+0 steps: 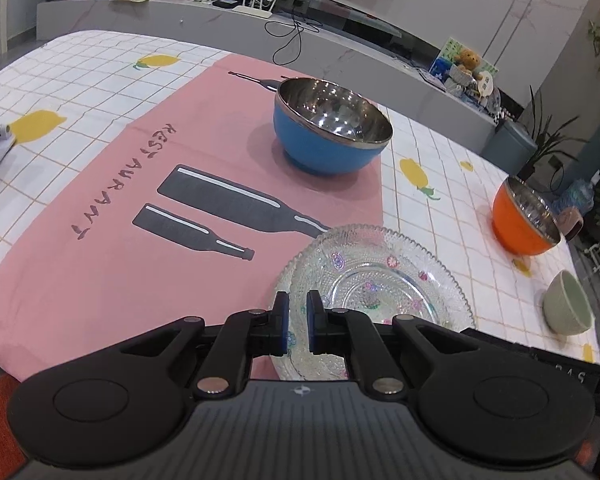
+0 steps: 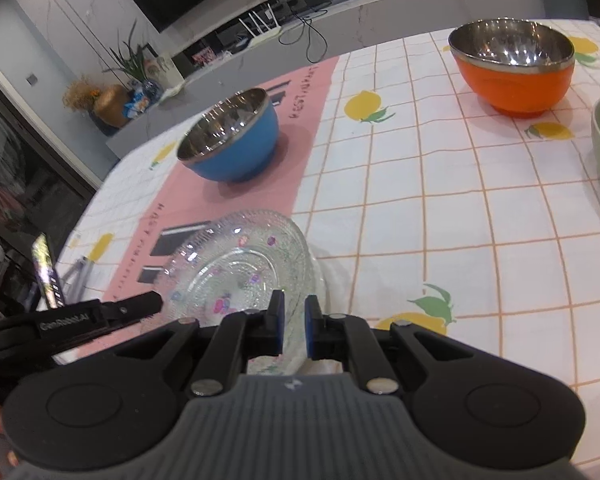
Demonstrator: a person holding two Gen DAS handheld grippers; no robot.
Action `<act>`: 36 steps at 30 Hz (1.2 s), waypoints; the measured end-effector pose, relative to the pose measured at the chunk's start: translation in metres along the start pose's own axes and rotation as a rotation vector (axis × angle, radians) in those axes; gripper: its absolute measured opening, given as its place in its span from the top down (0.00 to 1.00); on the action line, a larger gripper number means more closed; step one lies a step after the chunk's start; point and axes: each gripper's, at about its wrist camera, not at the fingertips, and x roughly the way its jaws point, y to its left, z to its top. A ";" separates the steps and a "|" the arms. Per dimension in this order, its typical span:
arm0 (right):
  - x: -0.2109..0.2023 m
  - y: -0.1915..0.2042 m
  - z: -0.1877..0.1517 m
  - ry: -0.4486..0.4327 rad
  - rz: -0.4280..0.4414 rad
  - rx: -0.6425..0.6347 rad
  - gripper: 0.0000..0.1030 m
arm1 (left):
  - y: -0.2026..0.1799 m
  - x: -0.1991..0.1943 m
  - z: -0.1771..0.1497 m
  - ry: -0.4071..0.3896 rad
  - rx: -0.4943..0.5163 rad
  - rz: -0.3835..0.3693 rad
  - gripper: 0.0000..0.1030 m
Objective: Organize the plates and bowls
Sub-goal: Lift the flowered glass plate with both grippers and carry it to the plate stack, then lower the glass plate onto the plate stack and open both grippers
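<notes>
Two grippers pinched the clear patterned glass plates at the near rim.

The left gripper and right gripper were each clamped on the rim — the round stack lay flat, face up, half on the pink placemat. The blue steel-lined bowl stood upright beyond; the orange steel-lined bowl well apart.

Stacked glass plates sit near blue, orange, green bowls.
</notes>
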 end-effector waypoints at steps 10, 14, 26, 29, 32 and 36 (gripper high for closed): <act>0.008 0.011 -0.004 0.015 -0.049 -0.063 0.93 | -0.001 0.002 -0.002 0.011 0.032 0.041 0.92; 0.012 0.015 -0.003 0.030 -0.077 -0.094 0.93 | -0.004 0.003 -0.003 0.011 0.064 0.062 0.92; 0.010 0.021 -0.006 0.021 -0.107 -0.142 0.89 | -0.003 0.003 -0.002 0.024 0.084 0.065 0.91; 0.008 0.020 -0.004 0.012 -0.108 -0.134 0.84 | 0.000 0.000 -0.001 0.012 0.075 0.055 0.86; 0.005 0.017 -0.003 -0.001 -0.110 -0.117 0.72 | 0.000 -0.004 0.003 -0.005 0.080 0.051 0.75; 0.002 0.016 0.002 -0.012 -0.120 -0.099 0.61 | -0.005 -0.007 0.008 -0.022 0.110 0.072 0.69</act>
